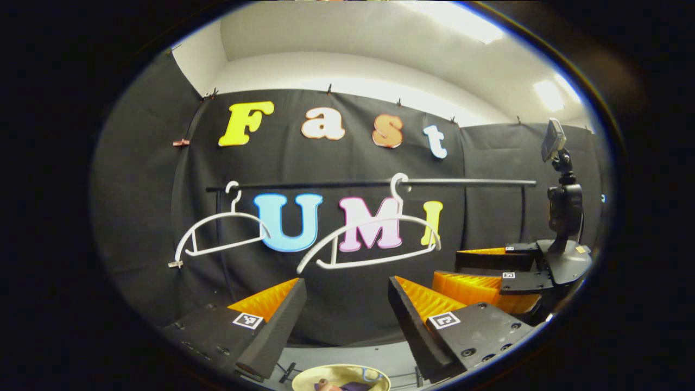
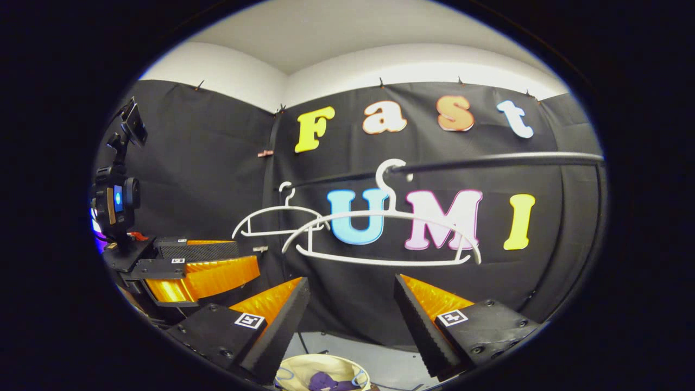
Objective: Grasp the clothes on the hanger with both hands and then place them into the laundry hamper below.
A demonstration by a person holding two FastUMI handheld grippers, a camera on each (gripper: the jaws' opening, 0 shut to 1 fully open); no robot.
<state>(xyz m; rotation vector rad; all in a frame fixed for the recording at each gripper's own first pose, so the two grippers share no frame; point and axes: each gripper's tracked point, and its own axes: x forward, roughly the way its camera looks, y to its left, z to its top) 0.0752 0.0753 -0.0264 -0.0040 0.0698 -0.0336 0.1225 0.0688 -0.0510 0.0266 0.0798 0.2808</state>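
Clothes (image 2: 328, 382) already lie bunched in the hamper (image 2: 290, 373) below the rail (image 2: 488, 161), both hangers (image 1: 374, 239) bare, so job looks done; best just back both grippers off w/o snagging a hanger. Left gripper (image 1: 347, 320) & right gripper (image 2: 350, 320): jaws wide apart, holding nothing. Pale floor under the rail, black cloth wall behind.

Laundry hamper (image 1: 341, 378) cut by bottom edge

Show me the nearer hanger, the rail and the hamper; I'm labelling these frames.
Nearer hanger (image 2: 380, 260): right gripper view, on its bottom bar.
Rail (image 1: 467, 183): left gripper view, on the bare bar right of the hook.
Hamper (image 2: 296, 367): right gripper view, on its pale rim.
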